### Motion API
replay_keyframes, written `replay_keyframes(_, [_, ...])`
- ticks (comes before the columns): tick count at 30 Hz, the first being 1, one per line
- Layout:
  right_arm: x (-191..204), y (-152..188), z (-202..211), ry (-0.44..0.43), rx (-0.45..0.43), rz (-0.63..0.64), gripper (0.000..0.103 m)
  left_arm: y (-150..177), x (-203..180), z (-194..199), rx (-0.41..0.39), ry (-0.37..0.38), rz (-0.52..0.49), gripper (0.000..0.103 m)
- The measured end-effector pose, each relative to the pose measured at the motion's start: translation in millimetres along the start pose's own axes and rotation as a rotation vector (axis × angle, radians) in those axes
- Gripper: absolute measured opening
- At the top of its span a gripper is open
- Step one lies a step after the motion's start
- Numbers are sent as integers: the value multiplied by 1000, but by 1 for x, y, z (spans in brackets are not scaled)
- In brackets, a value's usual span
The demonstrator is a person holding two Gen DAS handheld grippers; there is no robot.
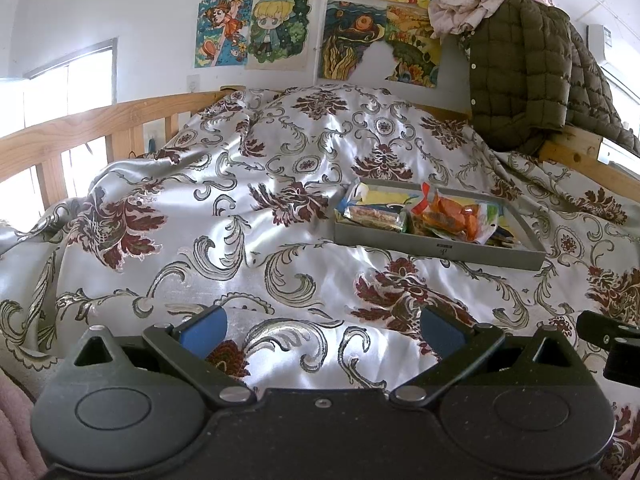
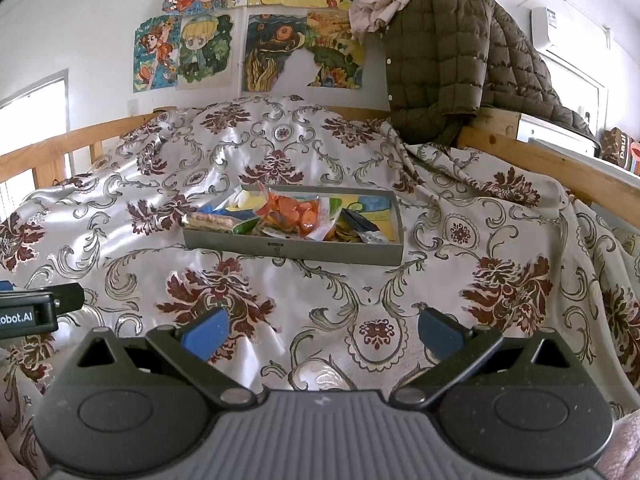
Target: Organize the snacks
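A shallow grey tray (image 1: 440, 249) (image 2: 296, 249) lies on the patterned bedspread and holds several snack packets. Among them are a clear bag of orange snacks (image 1: 452, 216) (image 2: 298, 212) and a long bar-shaped packet (image 1: 376, 218) (image 2: 210, 222) at the tray's left side. My left gripper (image 1: 323, 330) hovers open over the bedspread, well short of the tray and to its left, with nothing between its blue pads. My right gripper (image 2: 323, 330) is also open and empty, in front of the tray's near wall. The edge of the other gripper shows at each view's side.
The satin bedspread (image 1: 224, 220) (image 2: 460, 280) is rumpled into folds over the bed. Wooden rails (image 1: 80, 132) (image 2: 560, 164) run along both sides. An olive quilted jacket (image 1: 520, 72) (image 2: 436, 60) hangs on the back right corner. Drawings cover the wall behind.
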State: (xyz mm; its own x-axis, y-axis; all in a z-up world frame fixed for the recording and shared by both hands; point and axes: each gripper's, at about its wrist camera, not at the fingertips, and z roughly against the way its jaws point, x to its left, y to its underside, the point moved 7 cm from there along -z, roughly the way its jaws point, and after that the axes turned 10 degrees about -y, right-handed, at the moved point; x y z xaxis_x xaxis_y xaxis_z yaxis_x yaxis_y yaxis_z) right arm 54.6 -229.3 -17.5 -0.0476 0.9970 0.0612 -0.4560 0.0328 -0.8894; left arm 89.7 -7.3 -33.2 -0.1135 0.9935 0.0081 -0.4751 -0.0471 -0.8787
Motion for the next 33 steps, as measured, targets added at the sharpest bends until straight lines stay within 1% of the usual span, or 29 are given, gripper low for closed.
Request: replay_keyframes(33, [0, 2, 0, 0, 5, -1, 103, 0, 0, 0, 2, -1, -1, 102])
